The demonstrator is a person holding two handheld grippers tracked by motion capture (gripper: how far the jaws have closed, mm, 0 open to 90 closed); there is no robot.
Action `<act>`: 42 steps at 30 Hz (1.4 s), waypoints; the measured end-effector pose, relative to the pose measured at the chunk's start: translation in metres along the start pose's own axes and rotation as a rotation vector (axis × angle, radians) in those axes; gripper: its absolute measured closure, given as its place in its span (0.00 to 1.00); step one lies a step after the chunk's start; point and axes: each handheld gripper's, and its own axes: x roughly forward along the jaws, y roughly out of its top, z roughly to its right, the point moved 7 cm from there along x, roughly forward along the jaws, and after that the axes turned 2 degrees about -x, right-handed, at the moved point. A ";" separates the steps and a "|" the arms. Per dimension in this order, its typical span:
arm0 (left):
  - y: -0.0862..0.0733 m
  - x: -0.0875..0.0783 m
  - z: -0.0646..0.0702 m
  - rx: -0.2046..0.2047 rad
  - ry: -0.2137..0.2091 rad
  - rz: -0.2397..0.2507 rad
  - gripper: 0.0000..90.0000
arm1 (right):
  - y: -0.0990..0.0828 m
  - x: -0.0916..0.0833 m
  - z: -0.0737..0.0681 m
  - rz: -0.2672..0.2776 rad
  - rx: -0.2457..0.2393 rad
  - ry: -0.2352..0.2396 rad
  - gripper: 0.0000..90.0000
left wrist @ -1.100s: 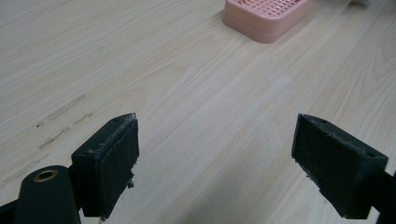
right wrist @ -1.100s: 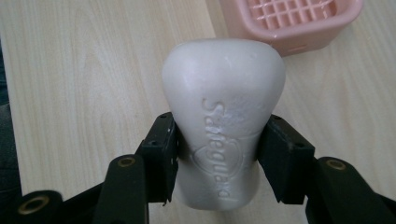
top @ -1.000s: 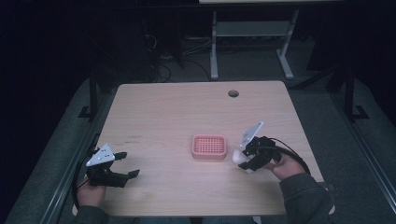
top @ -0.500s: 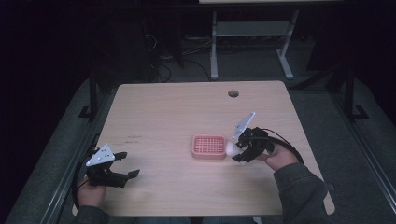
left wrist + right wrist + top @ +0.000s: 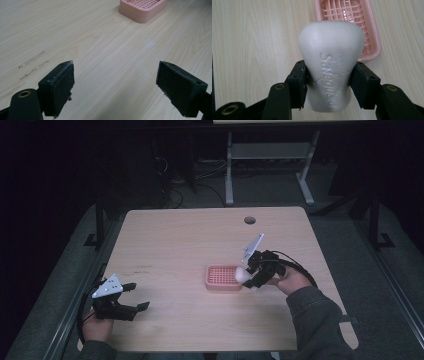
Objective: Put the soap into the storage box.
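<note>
A white bar of soap with raised lettering is pinched at its waist by my right gripper, shut on it. In the high view that soap hangs just over the right end of a pink slatted soap dish at the table's middle, and the right gripper reaches in from the right. The dish lies under and beyond the soap. My left gripper rests open near the table's front left corner, with bare wood between its pads. The dish lies far ahead of it.
The wooden table has a round cable hole near its far edge. A desk frame and cables stand on the dark floor behind. Faint scuff marks lie on the wood left of the left gripper.
My right gripper has carried the soap leftward and a little up, from the table's right side to the right end of the pink dish. The left gripper stayed put.
</note>
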 end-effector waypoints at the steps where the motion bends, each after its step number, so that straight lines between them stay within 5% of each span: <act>1: 0.000 0.000 0.000 0.001 0.000 0.000 0.16 | 0.001 0.000 0.000 0.004 0.002 0.004 0.55; 20: 0.000 0.000 0.000 0.001 -0.002 0.003 0.16 | 0.025 0.002 0.011 -0.011 -0.024 0.005 0.55; 42: 0.001 0.000 0.001 0.006 -0.005 0.007 0.16 | 0.052 0.025 0.027 -0.037 -0.040 0.017 0.55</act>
